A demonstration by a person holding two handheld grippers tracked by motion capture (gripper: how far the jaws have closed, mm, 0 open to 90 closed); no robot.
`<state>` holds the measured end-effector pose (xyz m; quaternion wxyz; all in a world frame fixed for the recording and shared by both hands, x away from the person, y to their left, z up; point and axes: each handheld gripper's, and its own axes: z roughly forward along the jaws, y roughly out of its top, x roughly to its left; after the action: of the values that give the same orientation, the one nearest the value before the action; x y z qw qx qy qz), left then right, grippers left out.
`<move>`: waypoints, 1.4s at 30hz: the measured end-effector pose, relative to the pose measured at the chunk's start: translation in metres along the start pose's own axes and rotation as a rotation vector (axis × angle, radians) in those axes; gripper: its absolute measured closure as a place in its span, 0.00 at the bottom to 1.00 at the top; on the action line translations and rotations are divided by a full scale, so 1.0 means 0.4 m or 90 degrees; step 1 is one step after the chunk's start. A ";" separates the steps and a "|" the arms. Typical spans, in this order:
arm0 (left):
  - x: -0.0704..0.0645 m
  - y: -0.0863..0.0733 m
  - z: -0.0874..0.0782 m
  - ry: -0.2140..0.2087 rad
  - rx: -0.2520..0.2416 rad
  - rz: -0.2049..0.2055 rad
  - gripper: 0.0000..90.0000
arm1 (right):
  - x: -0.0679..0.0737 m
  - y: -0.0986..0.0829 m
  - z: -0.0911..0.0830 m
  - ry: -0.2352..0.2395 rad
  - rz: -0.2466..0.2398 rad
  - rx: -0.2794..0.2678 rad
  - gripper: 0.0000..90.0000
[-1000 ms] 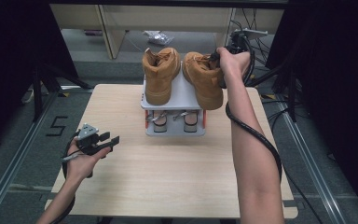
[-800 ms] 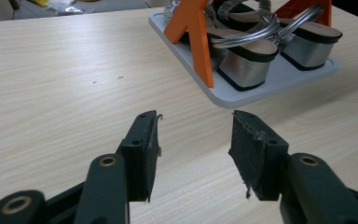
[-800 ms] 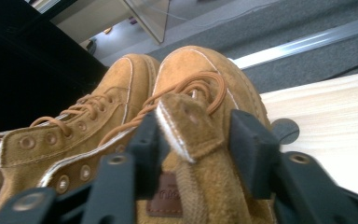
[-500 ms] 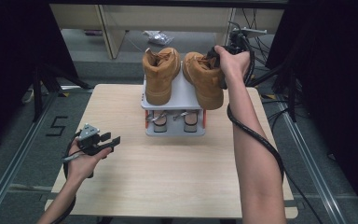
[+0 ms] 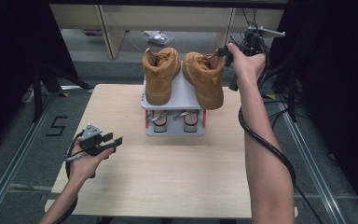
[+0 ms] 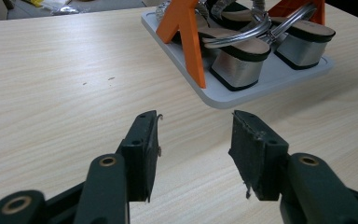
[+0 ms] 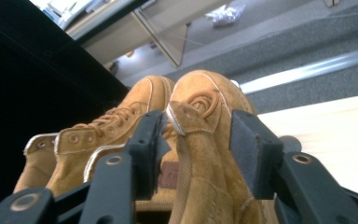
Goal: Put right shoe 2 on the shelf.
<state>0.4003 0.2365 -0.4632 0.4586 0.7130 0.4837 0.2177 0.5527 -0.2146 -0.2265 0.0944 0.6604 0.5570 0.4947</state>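
Counter (image 5: 168, 177), then grey rack (image 5: 173, 128) at its far middle; right boot (image 5: 205, 79) on rack top, toe toward person, heel tab between right tongs (image 7: 193, 140) jaws, not yet pinched. Left boot (image 5: 161, 74) touching beside it. Sandals (image 6: 242, 51) below. Left tongs (image 5: 114, 141) wide, well left of rack.

Setting was a lab-style recording bay: pale wooden table (image 5: 168, 172) on grey carpet, metal floor rails (image 5: 9, 172) at 9 and 3 o'clock, a taped "5" marker (image 5: 58, 126) at 9 o'clock, black curtains (image 5: 9, 56) on both sides, bare desk frames (image 5: 107, 28) at 12 o'clock
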 end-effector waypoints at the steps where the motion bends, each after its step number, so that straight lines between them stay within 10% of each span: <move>1: -0.001 0.000 0.001 -0.001 -0.001 0.001 0.57 | -0.003 0.000 -0.007 0.004 -0.001 -0.008 0.65; 13: -0.014 -0.001 0.008 -0.009 0.004 0.004 0.58 | -0.087 -0.029 -0.065 0.016 -0.006 0.025 0.99; 27: -0.026 -0.004 0.015 -0.014 0.000 0.006 0.59 | -0.197 -0.169 -0.029 0.016 0.004 0.151 1.00; 42: -0.027 -0.009 0.017 -0.013 0.006 0.007 0.59 | -0.208 -0.254 -0.043 0.065 -0.009 0.188 1.00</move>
<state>0.3990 0.2242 -0.4683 0.4589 0.7198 0.4763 0.2108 0.4837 -0.2541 -0.3323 -0.0289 0.6372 0.6320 0.4401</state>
